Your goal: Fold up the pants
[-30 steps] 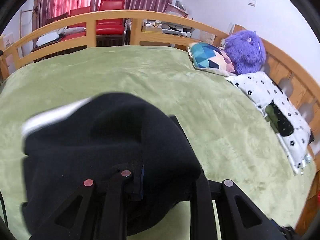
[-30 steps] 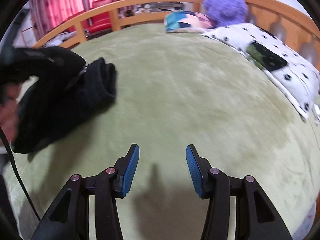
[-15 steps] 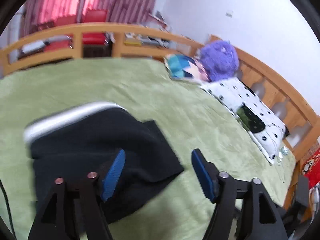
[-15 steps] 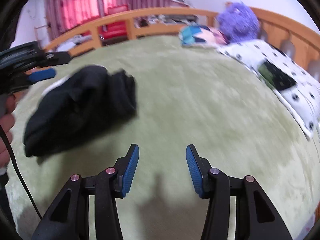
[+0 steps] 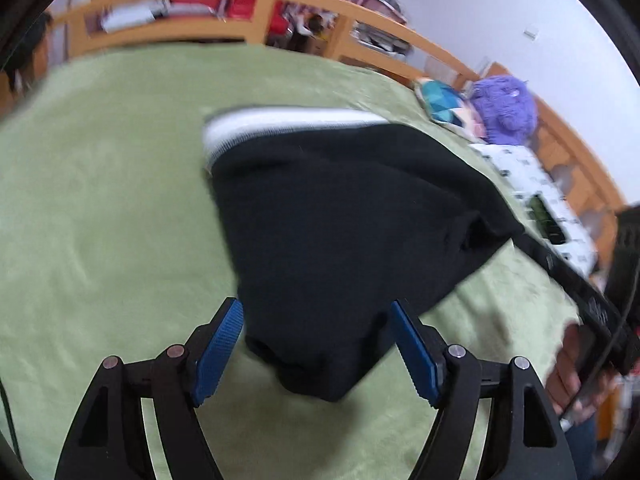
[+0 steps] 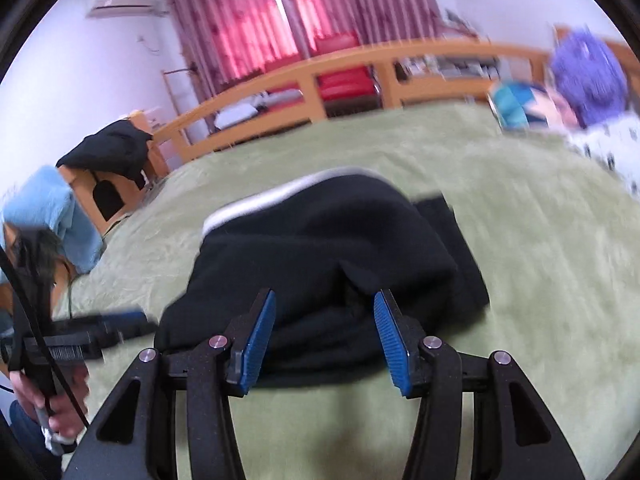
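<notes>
Black pants with a white stripe along one edge lie bunched in a heap on the green bed cover. My left gripper is open and empty, its blue pads on either side of the heap's near corner. My right gripper is open and empty, close over the near edge of the pants. The right gripper also shows in the left wrist view at the far right, and the left gripper in the right wrist view at the left.
A wooden bed rail runs around the far side. A purple plush toy, a patterned cushion and a white dotted pillow lie at the head of the bed. A blue towel and dark clothing sit at the left.
My left gripper has let go of the pants, which dropped onto the bed. Both grippers have swung round and now point at the heap from close by.
</notes>
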### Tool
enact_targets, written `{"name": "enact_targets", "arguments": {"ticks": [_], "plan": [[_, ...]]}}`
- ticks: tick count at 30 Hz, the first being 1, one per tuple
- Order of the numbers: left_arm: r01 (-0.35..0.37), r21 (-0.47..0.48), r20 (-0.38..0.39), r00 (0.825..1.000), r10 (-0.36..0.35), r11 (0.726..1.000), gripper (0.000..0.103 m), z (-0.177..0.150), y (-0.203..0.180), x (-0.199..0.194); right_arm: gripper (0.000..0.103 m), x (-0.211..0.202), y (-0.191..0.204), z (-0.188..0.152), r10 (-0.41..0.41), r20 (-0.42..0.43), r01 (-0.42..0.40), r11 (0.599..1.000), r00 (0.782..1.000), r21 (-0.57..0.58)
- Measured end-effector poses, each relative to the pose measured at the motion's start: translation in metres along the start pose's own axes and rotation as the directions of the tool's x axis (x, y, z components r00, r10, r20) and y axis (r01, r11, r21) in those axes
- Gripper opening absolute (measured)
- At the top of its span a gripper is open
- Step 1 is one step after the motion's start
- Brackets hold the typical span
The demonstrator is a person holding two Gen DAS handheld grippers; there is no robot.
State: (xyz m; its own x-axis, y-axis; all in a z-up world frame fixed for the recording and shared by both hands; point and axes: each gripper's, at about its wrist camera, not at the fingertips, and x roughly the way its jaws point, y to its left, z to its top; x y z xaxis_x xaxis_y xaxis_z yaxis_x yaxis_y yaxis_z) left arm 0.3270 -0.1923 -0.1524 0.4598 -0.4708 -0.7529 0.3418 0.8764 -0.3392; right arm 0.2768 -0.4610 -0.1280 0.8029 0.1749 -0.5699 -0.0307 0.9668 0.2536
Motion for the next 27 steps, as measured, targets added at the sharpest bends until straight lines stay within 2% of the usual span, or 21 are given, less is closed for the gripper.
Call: {"name": "enact_targets", "arguments": {"ticks": [2,4,5,7,8,9,10,12,14,16,18,19,20,21,22,23,24,27], "plan": [[0.080,-0.035,0.013,0.997,-0.079,0.996,0.074,-0.003,0.005,0.009,0.051,0.006,0.003,0.014,-0.001,0.039,0.003,0.999,0.999,-0.039],[0.090,-0.031,0.021,0.996,-0.089,0.995,0.074,-0.003,0.005,0.020,0.051,0.021,0.000,0.024,-0.029,0.058,0.034,0.996,0.998,-0.081],[0.091,-0.016,0.022,0.996,-0.090,0.996,0.074,-0.005,0.003,0.026,0.051,0.036,-0.004,0.026,-0.059,0.033,0.062,0.994,0.998,-0.092],[0.087,-0.010,0.006,0.996,-0.087,0.996,0.073,-0.011,0.000,0.036,0.028,0.068,-0.016,0.026,-0.063,-0.079,0.056,0.995,0.995,-0.080],[0.082,-0.004,-0.005,0.997,-0.082,0.997,0.061,-0.016,-0.002,0.041,0.008,0.080,-0.022,0.020,-0.067,-0.133,0.057,0.995,0.989,-0.079],[0.050,0.020,-0.002,0.999,-0.050,0.999,0.049,-0.022,-0.005,0.043,0.008,0.091,-0.027,0.011,-0.074,-0.185,0.062,0.996,0.980,-0.071],[0.042,0.052,-0.008,0.999,-0.042,0.998,0.047,-0.028,-0.008,0.044,0.008,0.097,-0.033,0.000,-0.075,-0.216,0.063,0.996,0.974,-0.059],[0.078,0.056,-0.045,0.996,-0.075,0.995,0.035,-0.036,-0.007,0.044,0.008,0.096,-0.044,-0.016,-0.050,-0.221,0.048,0.999,0.974,-0.013],[0.126,0.003,-0.070,0.990,-0.126,0.992,0.031,-0.037,0.001,0.041,0.008,0.091,-0.051,-0.021,-0.018,-0.221,0.028,0.999,0.975,0.042],[0.132,-0.003,-0.065,0.989,-0.131,0.991,0.030,-0.033,0.009,0.031,0.008,0.087,-0.046,-0.017,-0.029,-0.230,0.033,0.999,0.973,0.012],[0.133,-0.018,-0.039,0.990,-0.133,0.991,0.030,-0.025,0.017,0.017,0.011,0.073,-0.036,-0.008,-0.036,-0.217,0.030,0.999,0.976,-0.031],[0.128,-0.021,-0.020,0.992,-0.128,0.992,0.030,-0.020,0.021,0.011,0.011,0.064,-0.032,-0.002,-0.034,-0.194,0.025,0.999,0.980,-0.045],[0.115,-0.020,0.003,0.993,-0.115,0.993,0.030,-0.016,0.024,0.003,0.016,0.052,-0.029,0.008,-0.026,-0.151,0.019,0.999,0.988,-0.049],[0.104,-0.025,0.023,0.994,-0.103,0.994,0.031,-0.011,0.029,-0.002,0.034,0.046,-0.027,0.015,-0.024,-0.124,0.018,0.999,0.992,-0.049],[0.099,-0.036,0.040,0.994,-0.097,0.994,0.034,-0.006,0.034,-0.005,0.047,0.042,-0.025,0.025,-0.028,-0.096,0.022,0.998,0.995,-0.056],[0.097,-0.058,0.048,0.994,-0.095,0.994,0.046,-0.001,0.041,-0.005,0.067,0.041,-0.023,0.035,-0.036,-0.069,0.031,0.997,0.997,-0.068],[0.101,-0.082,0.053,0.994,-0.097,0.991,0.057,0.002,0.048,-0.005,0.071,0.043,-0.022,0.045,-0.043,-0.036,0.040,0.996,0.998,-0.083],[0.124,-0.148,0.043,0.992,-0.119,0.981,0.059,0.011,0.064,0.015,0.071,0.068,-0.033,0.067,-0.057,-0.052,0.052,0.995,0.997,-0.084]]}}
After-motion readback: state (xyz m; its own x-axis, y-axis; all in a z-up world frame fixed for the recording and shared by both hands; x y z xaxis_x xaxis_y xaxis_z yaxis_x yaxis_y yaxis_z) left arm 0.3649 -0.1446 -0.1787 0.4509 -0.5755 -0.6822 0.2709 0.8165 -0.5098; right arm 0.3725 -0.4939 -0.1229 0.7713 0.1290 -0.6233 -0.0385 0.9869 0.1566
